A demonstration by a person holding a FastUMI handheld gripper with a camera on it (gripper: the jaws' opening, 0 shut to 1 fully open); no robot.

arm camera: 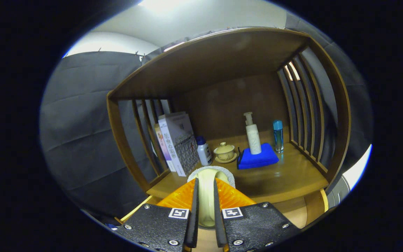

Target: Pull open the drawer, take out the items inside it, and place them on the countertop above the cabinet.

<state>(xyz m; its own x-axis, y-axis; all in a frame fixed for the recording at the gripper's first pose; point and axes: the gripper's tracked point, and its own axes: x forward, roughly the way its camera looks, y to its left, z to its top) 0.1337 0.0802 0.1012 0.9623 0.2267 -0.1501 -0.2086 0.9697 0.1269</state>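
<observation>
**Gripper clamped on a cream tape roll at the countertop's front edge**

The gripper (205, 196) sits nearest the camera, its two fingers (192, 201) drawn close and pressing from either side on a cream roll (206, 189) held upright between them. The roll looks like tape or a similar ring; its rounded top rises just past the fingertips at 12 o'clock, edged by a pale, rough rim. The roll sits at the front edge of the countertop (275, 178), a glossy wooden surface under a wooden top, with slatted sides at 9 and 3 o'clock. Whether the roll touches the wood cannot be told.

Beyond the fingers, at about 11 o'clock, books (177, 143) stand upright against the left slats. Just beside them, toward 12 o'clock, stands a small white bottle (204, 151) with a blue cap. Next comes a lidded cup (225, 152) on a saucer. At 1 o'clock lies a folded blue cloth (257, 158), and a white pump bottle (253, 137) stands on its rear part. A slim blue bottle (277, 136) stands near the right slats, just beside the cloth.

A strip of lighter wood (303, 208) shows below the countertop's front edge at 4 o'clock; what it belongs to cannot be told.
</observation>
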